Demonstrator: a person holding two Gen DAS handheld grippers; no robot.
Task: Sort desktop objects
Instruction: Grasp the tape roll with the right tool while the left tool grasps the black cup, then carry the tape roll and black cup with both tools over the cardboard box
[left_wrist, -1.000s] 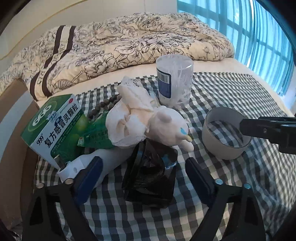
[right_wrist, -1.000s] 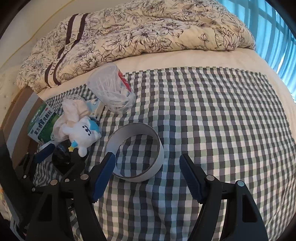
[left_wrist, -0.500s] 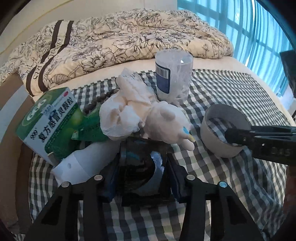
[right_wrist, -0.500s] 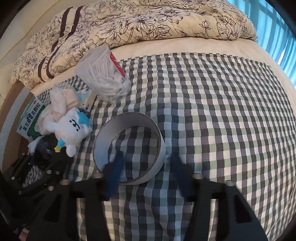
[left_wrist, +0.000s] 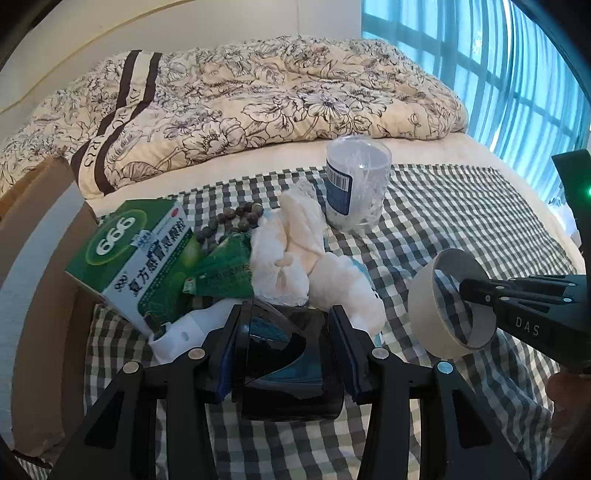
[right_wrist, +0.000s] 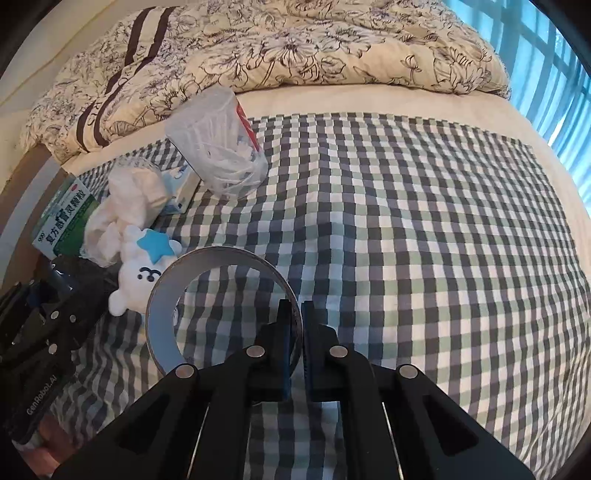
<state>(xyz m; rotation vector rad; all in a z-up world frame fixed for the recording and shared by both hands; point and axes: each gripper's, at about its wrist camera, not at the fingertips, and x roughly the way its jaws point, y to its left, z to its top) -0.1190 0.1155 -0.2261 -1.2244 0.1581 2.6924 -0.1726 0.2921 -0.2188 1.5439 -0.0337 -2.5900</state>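
Observation:
My left gripper (left_wrist: 286, 343) is shut on a black glossy case (left_wrist: 288, 373), lifted a little off the checked cloth (left_wrist: 461, 221). Behind it lie a white plush toy (left_wrist: 343, 291), a crumpled white tissue (left_wrist: 291, 243), a green medicine box (left_wrist: 136, 254), a green sachet (left_wrist: 221, 273), a white bottle (left_wrist: 184, 328) and dark beads (left_wrist: 232, 218). My right gripper (right_wrist: 297, 332) is shut on the wall of a white tape roll (right_wrist: 162, 328), held tilted above the cloth; the same tape roll (left_wrist: 428, 306) shows at right in the left wrist view. A clear cotton-swab jar (right_wrist: 221, 147) stands farther back.
A floral duvet (left_wrist: 277, 96) is bunched along the far side of the bed. A brown and grey headboard edge (left_wrist: 37, 236) borders the left. Blue-lit windows (left_wrist: 517, 74) are at the right. The right half of the checked cloth (right_wrist: 424, 240) is bare.
Both grippers closed: the left onto the black case, the right onto the tape roll's wall. Both objects have since risen off the cloth, the tape roll tilting up.

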